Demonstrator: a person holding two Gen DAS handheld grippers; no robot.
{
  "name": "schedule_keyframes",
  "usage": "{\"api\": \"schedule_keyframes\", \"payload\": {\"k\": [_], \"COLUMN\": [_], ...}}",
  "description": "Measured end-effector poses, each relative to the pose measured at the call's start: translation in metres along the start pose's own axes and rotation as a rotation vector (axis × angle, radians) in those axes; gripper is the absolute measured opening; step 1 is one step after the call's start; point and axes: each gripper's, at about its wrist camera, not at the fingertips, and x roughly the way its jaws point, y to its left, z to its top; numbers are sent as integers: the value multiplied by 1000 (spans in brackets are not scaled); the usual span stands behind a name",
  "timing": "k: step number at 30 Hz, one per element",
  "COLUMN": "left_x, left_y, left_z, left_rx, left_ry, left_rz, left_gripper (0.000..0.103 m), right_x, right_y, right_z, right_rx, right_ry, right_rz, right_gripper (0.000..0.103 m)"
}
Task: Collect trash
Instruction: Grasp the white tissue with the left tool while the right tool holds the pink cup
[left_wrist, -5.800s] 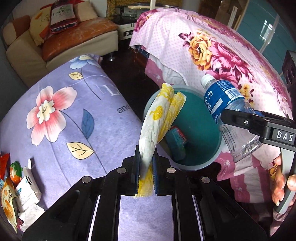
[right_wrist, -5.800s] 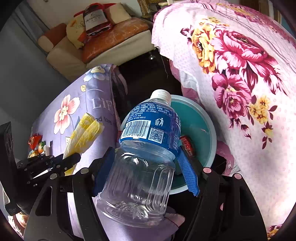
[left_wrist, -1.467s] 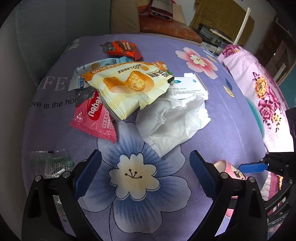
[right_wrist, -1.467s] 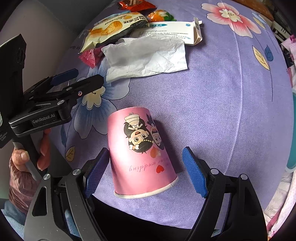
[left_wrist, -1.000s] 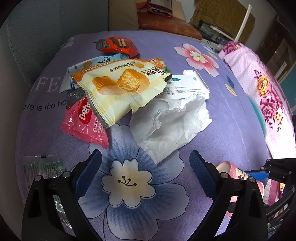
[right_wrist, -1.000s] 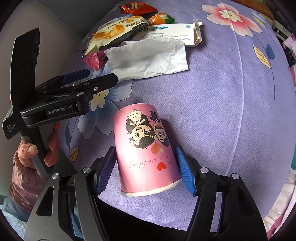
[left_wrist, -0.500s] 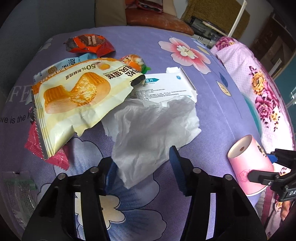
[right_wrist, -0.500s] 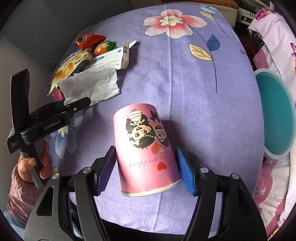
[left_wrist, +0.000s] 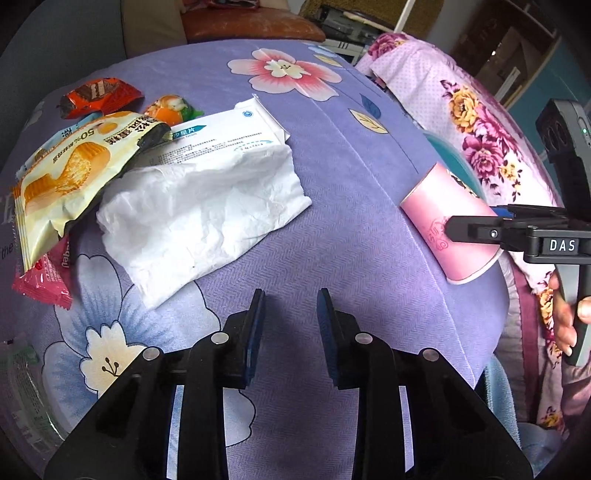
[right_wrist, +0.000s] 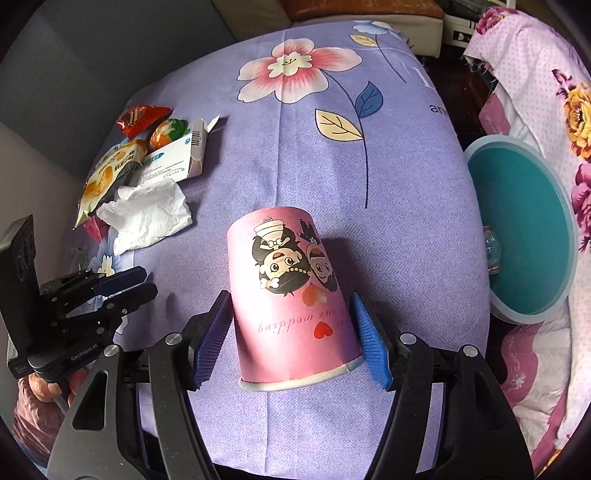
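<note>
Two tools: right tool (right_wrist: 291, 332) clamps the pink paper cup (right_wrist: 291, 299) by its sides near the rim; left tool (left_wrist: 290, 325) holds nothing, jaws parted.
Cup axis: base points forward, away from the right tool, rim toward it.
Key relation: teal bin (right_wrist: 524, 236) lies ahead and to the right of the right tool, off the surface's edge; likely the drop point.
Left side: crumpled tissue (left_wrist: 199, 218) sits just ahead-left of the left tool, wrappers (left_wrist: 70, 173) beyond.
Surface: purple floral cloth (right_wrist: 388, 184).
Room: pink floral bedding (right_wrist: 546, 96) past the bin.

bare cloth (right_wrist: 406, 192) toward bin (right_wrist: 517, 236), seemingly unobstructed
</note>
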Motion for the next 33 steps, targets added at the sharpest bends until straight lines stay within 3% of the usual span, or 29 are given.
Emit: {"api": "schedule_keyframes", "payload": {"k": [4, 7, 18, 22, 23, 26, 27, 30, 33], "left_x": [-12, -14, 31, 37, 36, 33, 31, 30, 25], "left_y": [22, 37, 30, 20, 17, 4, -1, -11, -17], "left_z": [12, 20, 45, 45, 46, 44, 44, 44, 44], "left_rx": [-59, -103, -57, -30, -27, 6, 14, 18, -4], "left_ry": [-54, -71, -7, -27, -34, -56, -59, -59, -76], "left_rz": [100, 151, 218, 231, 217, 231, 227, 204, 187], "left_gripper": [75, 87, 92, 94, 92, 63, 46, 12, 10], "right_x": [-2, 0, 1, 4, 4, 5, 5, 4, -1], "right_y": [-3, -4, -12, -14, -14, -13, -13, -13, -16], "right_z": [0, 2, 7, 10, 11, 13, 13, 12, 10], "right_rx": [-2, 3, 22, 26, 25, 22, 22, 24, 33], "right_ry": [-11, -12, -21, -22, -23, -28, -29, -36, -50], "right_rz": [-4, 0, 6, 12, 13, 13, 14, 17, 22], "right_gripper": [62, 62, 62, 62, 62, 62, 62, 62, 61]}}
